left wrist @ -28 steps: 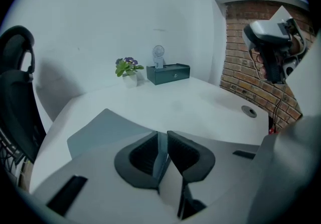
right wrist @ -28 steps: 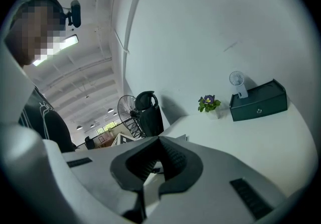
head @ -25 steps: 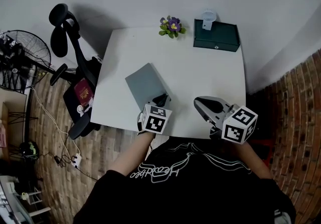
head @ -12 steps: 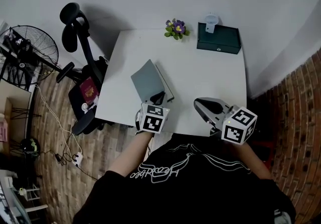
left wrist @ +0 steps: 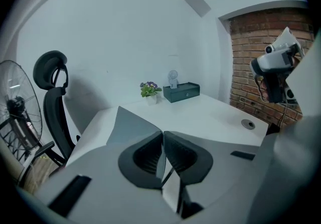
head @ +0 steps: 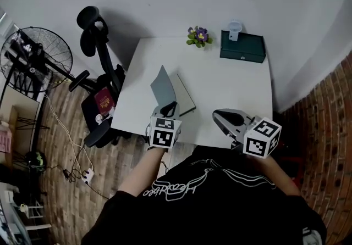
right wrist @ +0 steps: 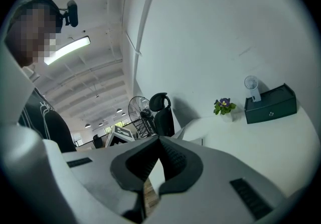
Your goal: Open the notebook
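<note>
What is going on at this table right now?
A person is working with two handheld grippers at a white table. The left gripper is shut on the edge of the front cover of a grey notebook and holds it tilted up off the pages. The right gripper is shut on nothing, by the table's near edge, apart from the notebook.
</note>
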